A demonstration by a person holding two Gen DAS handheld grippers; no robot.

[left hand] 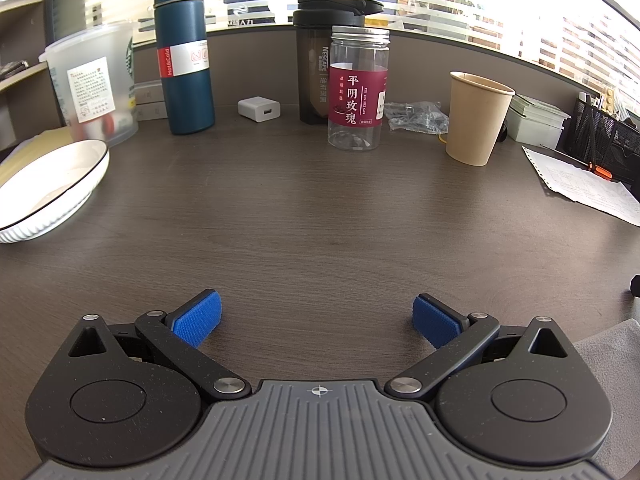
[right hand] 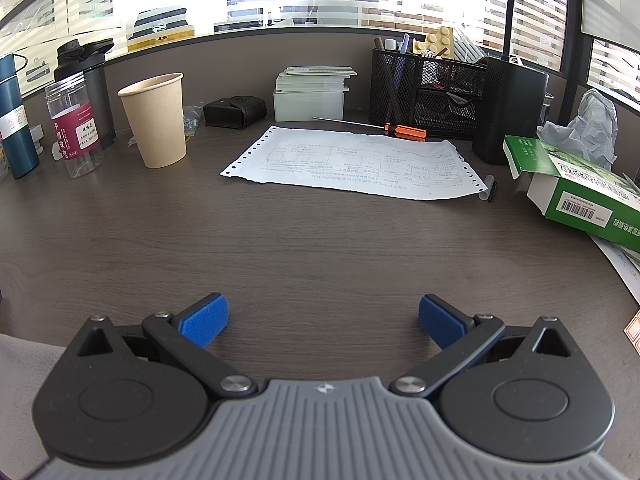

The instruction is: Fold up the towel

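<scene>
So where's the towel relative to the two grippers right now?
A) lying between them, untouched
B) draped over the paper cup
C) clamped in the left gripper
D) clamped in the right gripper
A: the grey towel lies right of the left gripper and left of the right gripper, both open and empty.
</scene>
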